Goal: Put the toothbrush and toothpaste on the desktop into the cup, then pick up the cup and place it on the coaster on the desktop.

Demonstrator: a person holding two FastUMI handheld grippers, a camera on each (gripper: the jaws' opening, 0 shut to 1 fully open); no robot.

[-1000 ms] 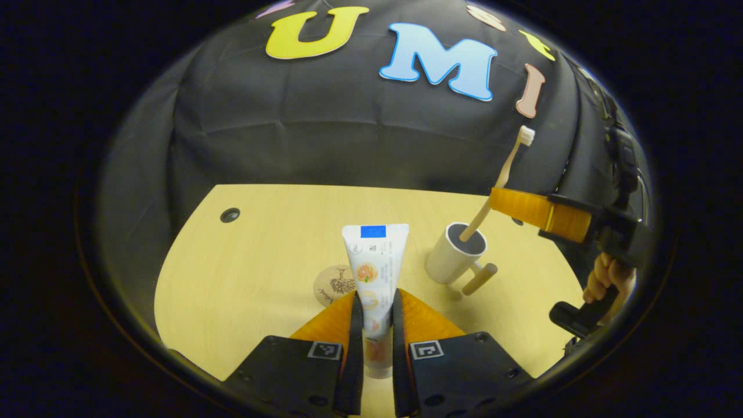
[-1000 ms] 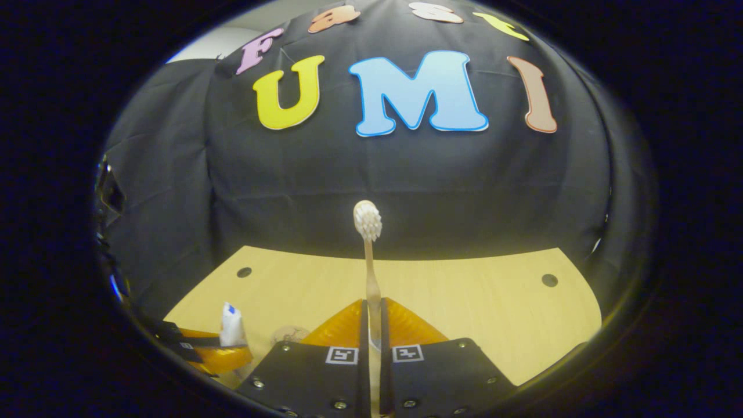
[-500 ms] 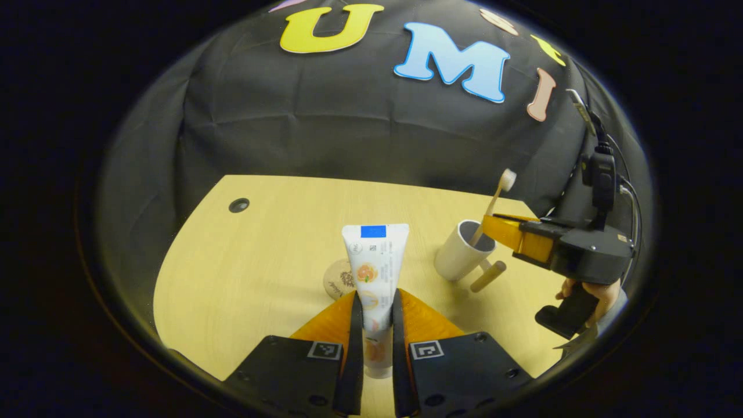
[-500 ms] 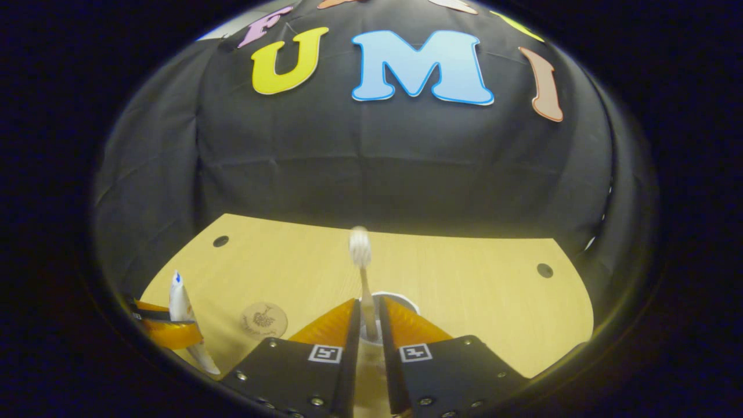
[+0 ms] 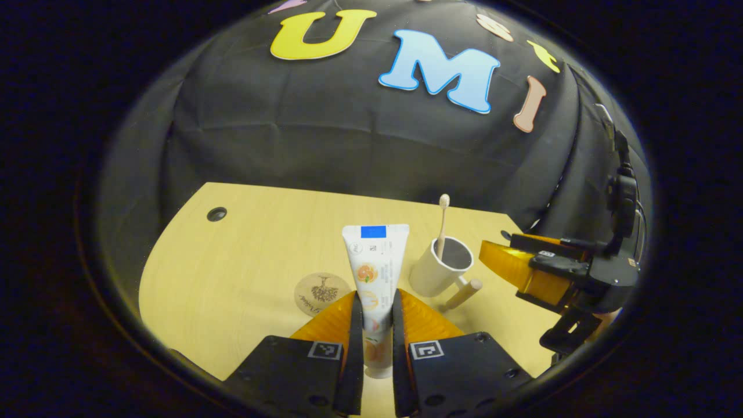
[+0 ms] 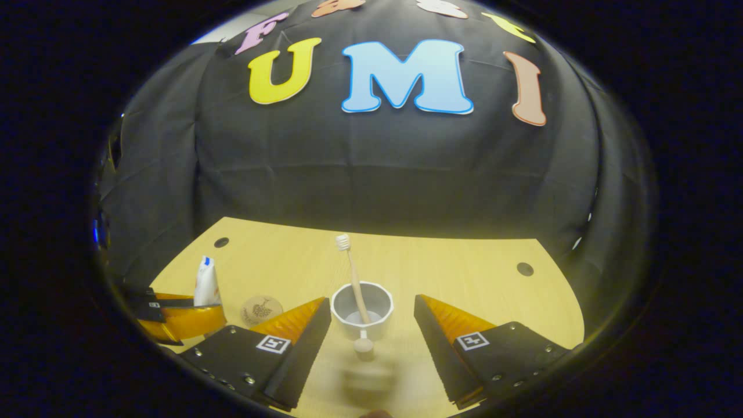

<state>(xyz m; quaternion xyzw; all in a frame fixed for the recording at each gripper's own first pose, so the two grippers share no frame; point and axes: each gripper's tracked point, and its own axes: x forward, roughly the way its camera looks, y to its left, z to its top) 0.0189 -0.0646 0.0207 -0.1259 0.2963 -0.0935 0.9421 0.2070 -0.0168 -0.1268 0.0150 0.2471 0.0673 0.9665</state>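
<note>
My left hand-held gripper (image 5: 376, 325) is clamped on the toothpaste (image 5: 374, 273), tube upright; the cup (image 5: 436, 268), holding the toothbrush (image 5: 442, 223), stands ahead-right. My right hand-held gripper (image 6: 371, 325), fingers apart, faces it closer.

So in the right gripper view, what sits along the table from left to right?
toothpaste held in the left gripper → coaster → cup with the toothbrush standing in it.

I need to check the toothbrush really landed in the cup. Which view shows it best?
The right gripper view: it looks into the cup, with the toothbrush standing inside. The left gripper view shows its upper part above the rim.
</note>
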